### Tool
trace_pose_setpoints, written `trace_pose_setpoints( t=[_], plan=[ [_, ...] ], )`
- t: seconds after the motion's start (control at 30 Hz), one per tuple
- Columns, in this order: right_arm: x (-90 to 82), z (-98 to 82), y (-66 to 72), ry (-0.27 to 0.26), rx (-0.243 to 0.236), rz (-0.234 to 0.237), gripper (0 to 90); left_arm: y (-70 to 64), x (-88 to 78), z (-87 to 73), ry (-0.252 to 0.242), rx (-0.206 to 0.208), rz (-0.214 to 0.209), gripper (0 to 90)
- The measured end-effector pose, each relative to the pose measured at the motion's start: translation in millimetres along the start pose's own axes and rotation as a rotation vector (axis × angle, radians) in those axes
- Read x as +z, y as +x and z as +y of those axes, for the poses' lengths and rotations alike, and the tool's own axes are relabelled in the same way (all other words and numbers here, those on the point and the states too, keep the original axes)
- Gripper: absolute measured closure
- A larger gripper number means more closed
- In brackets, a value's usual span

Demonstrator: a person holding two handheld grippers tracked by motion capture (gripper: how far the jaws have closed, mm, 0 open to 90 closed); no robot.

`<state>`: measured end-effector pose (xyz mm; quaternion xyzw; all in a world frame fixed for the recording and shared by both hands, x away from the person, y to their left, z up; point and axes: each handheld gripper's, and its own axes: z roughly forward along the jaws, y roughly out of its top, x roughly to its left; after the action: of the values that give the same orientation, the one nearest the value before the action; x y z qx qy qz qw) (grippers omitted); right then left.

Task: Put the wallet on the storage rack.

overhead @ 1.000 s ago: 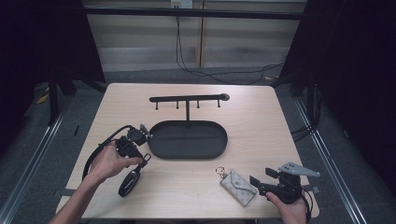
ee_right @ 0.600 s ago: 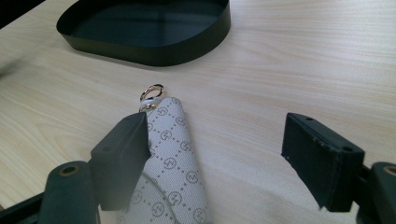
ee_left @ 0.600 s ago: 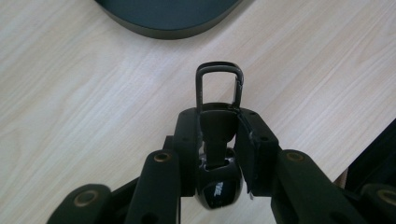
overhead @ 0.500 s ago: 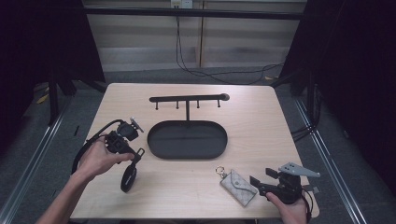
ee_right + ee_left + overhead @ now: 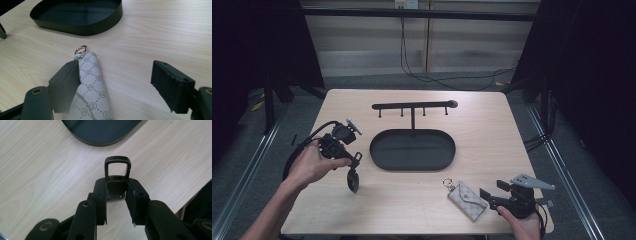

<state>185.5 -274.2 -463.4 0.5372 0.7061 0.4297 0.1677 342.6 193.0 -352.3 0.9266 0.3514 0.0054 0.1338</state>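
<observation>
A black key fob with a square loop (image 5: 117, 167) is clamped between the jaws of my left gripper (image 5: 117, 187). In the high view the left gripper (image 5: 356, 161) sits left of the black oval tray (image 5: 412, 150), and the fob (image 5: 353, 181) hangs from it above the table. A beige patterned key pouch (image 5: 467, 200) with a gold ring lies near the front edge. My right gripper (image 5: 491, 189) stands open just right of it. In the right gripper view the pouch (image 5: 93, 85) lies beside the left jaw, not between the pads of the right gripper (image 5: 116, 71).
A black rack with several hooks (image 5: 412, 106) rises from the tray's far side. The left gripper's cable (image 5: 297, 150) loops over the table's left edge. The tray (image 5: 77, 15) holds nothing. The front table edge runs close to both hands.
My left gripper has risen with the key fob in it, lifting it off the table. The right gripper and the pouch have stayed put.
</observation>
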Motion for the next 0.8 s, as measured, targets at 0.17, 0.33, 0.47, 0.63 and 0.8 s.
trace_pose_setpoints(
  t=[0.17, 0.33, 0.47, 0.63, 0.8],
  plan=[
    [0.2, 0.2, -0.3, 0.002, 0.001, 0.000, 23.1, 3.0, -7.0, 3.3, -0.014, -0.002, -0.003, 70.9],
    [0.1, 0.1, -0.3, 0.002, 0.001, 0.000, 23.1, 2.4, -13.0, 7.2, -0.024, -0.010, 0.001, 70.9],
    [0.2, 0.0, -0.1, 0.004, 0.001, 0.000, 23.1, 2.8, -14.1, 10.7, -0.023, -0.011, 0.005, 70.9],
    [0.7, 0.2, -0.5, 0.004, 0.001, 0.002, 23.1, 6.2, -19.7, 16.0, -0.029, -0.009, -0.006, 70.9],
    [1.4, 0.6, -0.7, 0.006, 0.002, 0.002, 23.1, 8.7, -23.5, 23.8, -0.026, -0.017, -0.018, 70.9]
  ],
)
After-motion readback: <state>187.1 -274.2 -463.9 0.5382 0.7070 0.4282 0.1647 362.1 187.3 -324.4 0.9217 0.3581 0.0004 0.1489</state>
